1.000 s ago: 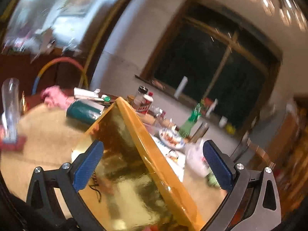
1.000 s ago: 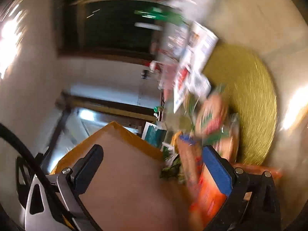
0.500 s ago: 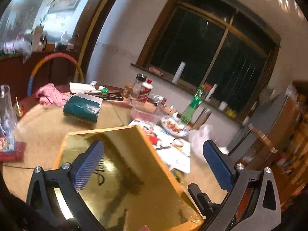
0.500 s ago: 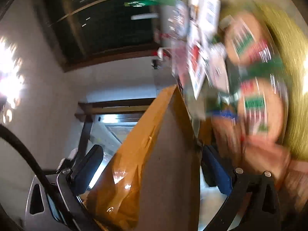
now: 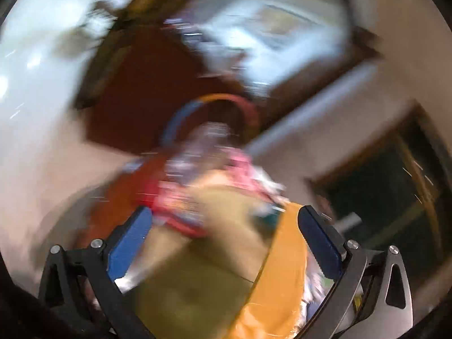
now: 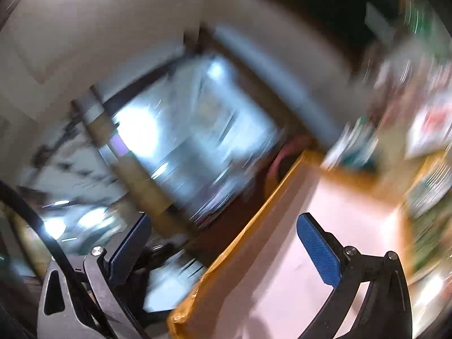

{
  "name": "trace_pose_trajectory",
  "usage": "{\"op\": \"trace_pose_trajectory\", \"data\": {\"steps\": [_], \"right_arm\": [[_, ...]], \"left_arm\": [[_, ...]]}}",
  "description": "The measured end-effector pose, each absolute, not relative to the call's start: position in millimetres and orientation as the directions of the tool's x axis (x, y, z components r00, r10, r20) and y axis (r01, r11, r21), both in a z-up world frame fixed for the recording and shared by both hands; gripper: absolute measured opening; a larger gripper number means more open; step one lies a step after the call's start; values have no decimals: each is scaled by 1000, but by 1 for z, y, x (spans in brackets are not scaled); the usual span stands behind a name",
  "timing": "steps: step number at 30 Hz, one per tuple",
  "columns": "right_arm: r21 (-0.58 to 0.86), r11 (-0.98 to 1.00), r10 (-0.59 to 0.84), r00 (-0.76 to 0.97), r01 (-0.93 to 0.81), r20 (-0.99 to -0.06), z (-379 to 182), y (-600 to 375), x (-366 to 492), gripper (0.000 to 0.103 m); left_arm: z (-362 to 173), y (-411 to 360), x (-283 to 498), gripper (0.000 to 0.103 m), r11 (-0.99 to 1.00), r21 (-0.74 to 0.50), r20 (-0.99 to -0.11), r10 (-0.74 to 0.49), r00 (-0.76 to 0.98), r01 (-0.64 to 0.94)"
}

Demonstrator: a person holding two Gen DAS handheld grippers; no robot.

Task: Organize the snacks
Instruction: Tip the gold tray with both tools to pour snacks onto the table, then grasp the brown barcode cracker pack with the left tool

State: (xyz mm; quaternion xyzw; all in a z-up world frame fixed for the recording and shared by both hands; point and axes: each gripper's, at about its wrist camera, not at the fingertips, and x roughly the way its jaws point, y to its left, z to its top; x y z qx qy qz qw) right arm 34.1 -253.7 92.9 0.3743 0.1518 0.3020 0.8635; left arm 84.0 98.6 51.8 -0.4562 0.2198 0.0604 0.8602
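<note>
Orange-rimmed box [image 5: 285, 271] w/ gold foil inside fills the lower part of the left wrist view; its pale underside [image 6: 296, 254] fills the lower right of the right wrist view. Both views badly blurred. Left gripper [image 5: 223, 243]: jaws wide apart, box rim runs up between them near the right pad; can't tell if anything's pinched. Right gripper [image 6: 223, 245]: jaws also spread wide, box edge between them, contact unclear. Red/pink snack packs [image 5: 180, 200], smeared, lie just beyond the box's far edge. Step, prob.: swinging the box into place as the snack container. Next: steady it, set it flat, then pick up packs.
</note>
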Motion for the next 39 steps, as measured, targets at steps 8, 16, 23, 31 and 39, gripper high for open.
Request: {"op": "trace_pose_trajectory", "data": {"steps": [8,16,23,31,39], "right_arm": [[710,627,670,688,-322,-279,25,-235,63,103],[395,915,285,822,-80,-493,44,-280,-64,103],[314,924,-3,827,216,-562,32,-353,-132,103],[326,911,-25,823,253,-567,26,-365,-166,101],[335,912,-13,832,238,-555,39,-382,-178,101]], "left_arm": [[12,102,115,101,686,-526,-587,136,798,-504],[71,-116,-17,103,996,17,-442,-70,894,86],[44,-206,-81,102,940,46,-636,-234,735,339],[58,-215,-106,102,926,110,-636,-213,742,361],[59,-206,-98,102,927,91,-651,-222,726,364]]}}
